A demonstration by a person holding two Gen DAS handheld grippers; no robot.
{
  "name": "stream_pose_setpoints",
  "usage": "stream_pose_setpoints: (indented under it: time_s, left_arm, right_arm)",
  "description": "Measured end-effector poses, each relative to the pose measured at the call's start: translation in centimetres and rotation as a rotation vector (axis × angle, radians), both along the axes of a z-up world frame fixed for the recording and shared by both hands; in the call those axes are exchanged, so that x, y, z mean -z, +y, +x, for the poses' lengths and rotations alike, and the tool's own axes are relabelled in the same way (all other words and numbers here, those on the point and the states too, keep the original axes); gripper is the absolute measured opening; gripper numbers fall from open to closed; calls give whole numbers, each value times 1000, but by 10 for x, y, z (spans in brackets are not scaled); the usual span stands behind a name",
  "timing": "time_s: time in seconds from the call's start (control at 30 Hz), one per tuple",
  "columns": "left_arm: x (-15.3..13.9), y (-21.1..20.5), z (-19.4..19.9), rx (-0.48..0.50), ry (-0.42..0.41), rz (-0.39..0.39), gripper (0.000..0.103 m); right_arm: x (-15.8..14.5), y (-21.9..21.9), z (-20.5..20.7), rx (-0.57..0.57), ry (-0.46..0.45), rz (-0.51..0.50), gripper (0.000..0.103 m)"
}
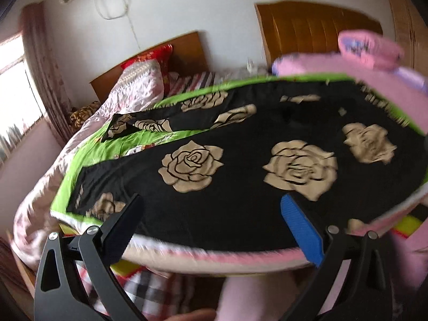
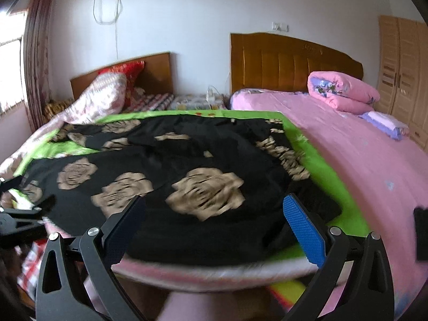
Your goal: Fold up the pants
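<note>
Black pants [image 1: 240,165] printed with beige roses lie spread flat on a green cover [image 1: 176,136] over the bed; both legs stretch away to the left, one leg end [image 1: 117,125] lying apart from the other. In the right wrist view the same pants [image 2: 187,165] show their waist end on the right. My left gripper [image 1: 211,200] hovers open over the near edge of the pants, nothing between its fingers. My right gripper [image 2: 212,203] is also open above the near edge by the waist. The left gripper [image 2: 24,214] shows at that view's left edge.
A pink sheet [image 2: 361,160] covers the bed to the right, with a rolled pink quilt [image 2: 342,91] and folded purple bedding [image 2: 385,123] near a wooden headboard [image 2: 289,61]. A second bed with a patterned quilt [image 2: 101,96] lies behind. A black object [image 2: 421,232] sits at right.
</note>
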State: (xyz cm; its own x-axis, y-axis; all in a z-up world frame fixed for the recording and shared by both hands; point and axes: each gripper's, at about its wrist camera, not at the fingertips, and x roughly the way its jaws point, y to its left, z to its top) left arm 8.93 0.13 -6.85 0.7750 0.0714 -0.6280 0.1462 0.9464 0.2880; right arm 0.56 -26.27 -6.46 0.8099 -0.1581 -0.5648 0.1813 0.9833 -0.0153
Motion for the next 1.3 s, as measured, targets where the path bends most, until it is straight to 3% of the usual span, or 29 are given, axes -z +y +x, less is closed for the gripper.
stream_pose_setpoints:
  time_s: [0.07, 0.13, 0.2, 0.27, 0.33, 0.43, 0.63, 0.83, 0.9, 0.97, 1.03, 1.13, 1.17, 1.3]
  left_arm:
    - [3, 1, 26, 4, 61, 24, 102]
    - [4, 0, 58, 93, 185, -50, 102]
    - [2, -2, 90, 157, 301, -173, 102]
    - [-5, -6, 118, 146, 304, -235, 102]
    - [-15, -14, 149, 128, 253, -263, 102]
    - [-23, -26, 194, 92, 218, -320, 102]
    - [-4, -55, 284, 50, 361, -501, 102]
    - [25, -85, 345, 3, 455, -501, 102]
    - [30, -90, 359, -3, 474, -530, 101]
    - [31, -93, 372, 0, 484, -573, 101]
    - [30, -97, 383, -9, 489, -599, 101]
    - [29, -102, 394, -26, 491, -613, 101]
    - [29, -105, 395, -26, 492, -619, 101]
    - [29, -116, 399, -19, 517, -658, 101]
  right_arm:
    - [-5, -21, 28, -17, 27, 0, 99]
    - [-7, -39, 56, -37, 64, 17, 99]
    - [-8, -63, 93, -72, 102, 45, 99]
    - [-2, -92, 131, -84, 149, 96, 99]
    - [6, -125, 171, -82, 176, 155, 99]
    - [20, -153, 220, -84, 211, 109, 99]
    - [44, -184, 313, -188, 316, 48, 99]
    - [68, -194, 385, -345, 438, 63, 99]
    - [80, -194, 399, -387, 490, 59, 95]
    - [88, -192, 410, -419, 535, 77, 74]
    - [90, -191, 411, -442, 548, 108, 65]
    - [79, -182, 399, -502, 511, 135, 20]
    - [73, -178, 391, -515, 488, 122, 13]
    - [40, -157, 348, -537, 347, 52, 7]
